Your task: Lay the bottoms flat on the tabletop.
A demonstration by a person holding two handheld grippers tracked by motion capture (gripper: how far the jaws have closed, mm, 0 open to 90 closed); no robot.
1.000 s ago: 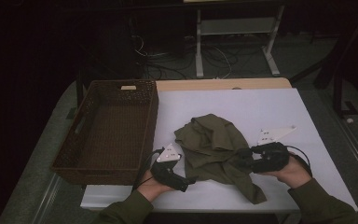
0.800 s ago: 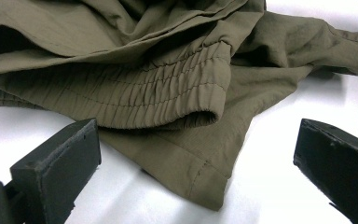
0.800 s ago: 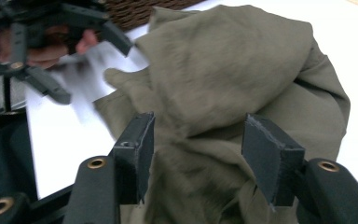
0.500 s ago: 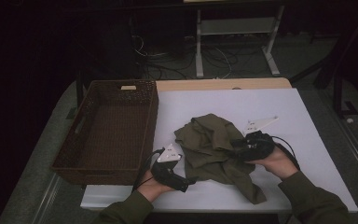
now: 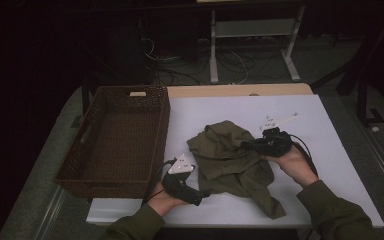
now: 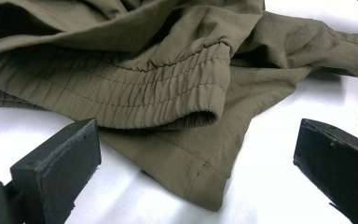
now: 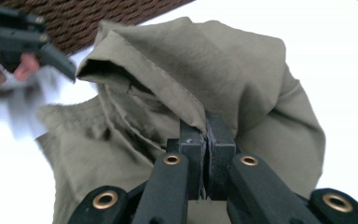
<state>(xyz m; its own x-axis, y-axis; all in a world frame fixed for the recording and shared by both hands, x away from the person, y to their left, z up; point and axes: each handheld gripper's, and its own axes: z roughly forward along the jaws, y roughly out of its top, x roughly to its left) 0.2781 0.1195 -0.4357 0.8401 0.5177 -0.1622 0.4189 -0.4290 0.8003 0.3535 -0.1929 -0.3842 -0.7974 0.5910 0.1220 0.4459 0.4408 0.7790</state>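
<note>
I hold a claw in each hand over a white bench (image 5: 330,125); a crumpled olive-green garment (image 5: 230,160) lies in a heap near the middle of it, between my two hands; my right claw (image 5: 254,145) reaches into the garment's right side from the right, and its jaws have just been closing; in the right gripper view they stand pressed together with a fold of the green cloth (image 7: 186,93) pinched between their tips; my left claw (image 5: 204,194) sits low at the near edge of the bench, just beside the garment's lower left part; in the left gripper view its two black jaws stand spread wide apart, and a hemmed corner of the garment (image 6: 200,182), below a gathered elastic band (image 6: 135,93), lies on the bench between them, with neither jaw pressing on it; a dark brown woven basket (image 5: 80,165) stands at the left of the bench, apart from the garment.
</note>
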